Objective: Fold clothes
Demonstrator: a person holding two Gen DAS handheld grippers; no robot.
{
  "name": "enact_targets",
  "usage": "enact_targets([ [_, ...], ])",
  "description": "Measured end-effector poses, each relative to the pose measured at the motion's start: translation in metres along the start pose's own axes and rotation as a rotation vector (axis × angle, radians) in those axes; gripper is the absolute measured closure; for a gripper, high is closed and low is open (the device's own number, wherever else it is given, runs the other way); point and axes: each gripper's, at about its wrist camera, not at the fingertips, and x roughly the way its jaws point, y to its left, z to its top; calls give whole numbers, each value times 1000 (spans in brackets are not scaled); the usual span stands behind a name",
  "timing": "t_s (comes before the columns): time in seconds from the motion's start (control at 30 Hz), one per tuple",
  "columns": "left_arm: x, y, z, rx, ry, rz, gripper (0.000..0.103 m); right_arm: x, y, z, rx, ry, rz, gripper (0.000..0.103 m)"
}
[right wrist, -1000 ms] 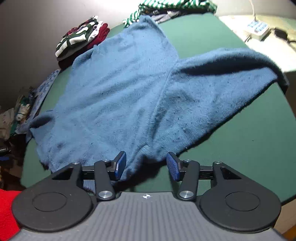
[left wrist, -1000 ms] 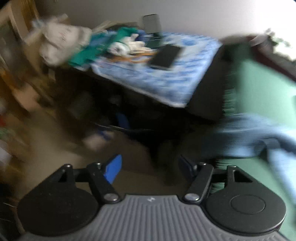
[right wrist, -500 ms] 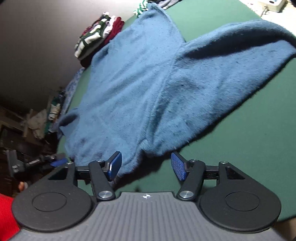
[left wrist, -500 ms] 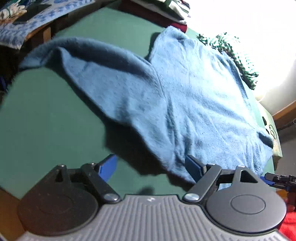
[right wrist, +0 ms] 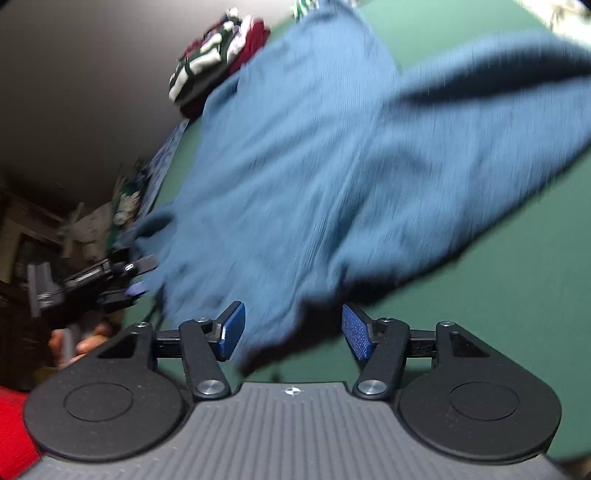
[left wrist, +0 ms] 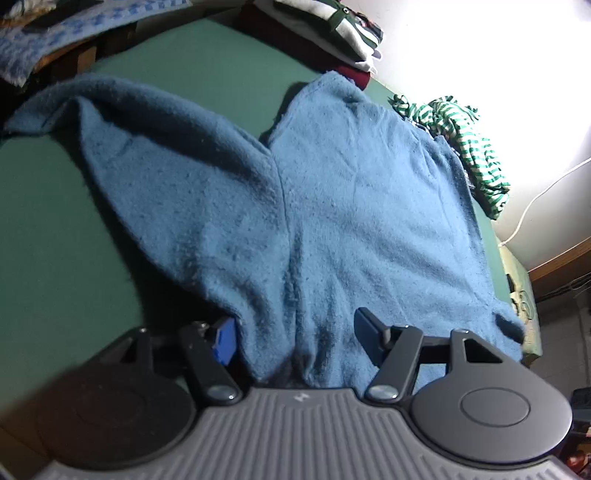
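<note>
1. Both my grippers, left gripper (left wrist: 293,334) and right gripper (right wrist: 293,330), stood spread wide, straddling the blue sweater's (left wrist: 332,206) near edge on the green table (left wrist: 55,221).
2. Clamping one layer risked a lopsided fold.
3. Beyond the sweater lay folded clothes (left wrist: 332,26).
4. Earlier, my left gripper sat clear of the sweater.

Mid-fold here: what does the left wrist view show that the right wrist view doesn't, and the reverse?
Only the left wrist view: the green striped garment beside the sweater and a white cable.
Only the right wrist view: the left gripper from outside and the hand holding it.
Both: the blue sweater spread on the green table, and the folded clothes pile.
</note>
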Motion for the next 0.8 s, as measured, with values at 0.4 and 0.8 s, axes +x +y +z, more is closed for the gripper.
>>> enact_targets([
  [0.4, 8, 11, 16, -23, 48, -55, 94, 9, 3, 8, 28, -165, -148, 83],
  [0.8, -16, -7, 20, 78, -12, -11, 103, -1, 16, 8, -30, -124, -186, 92],
])
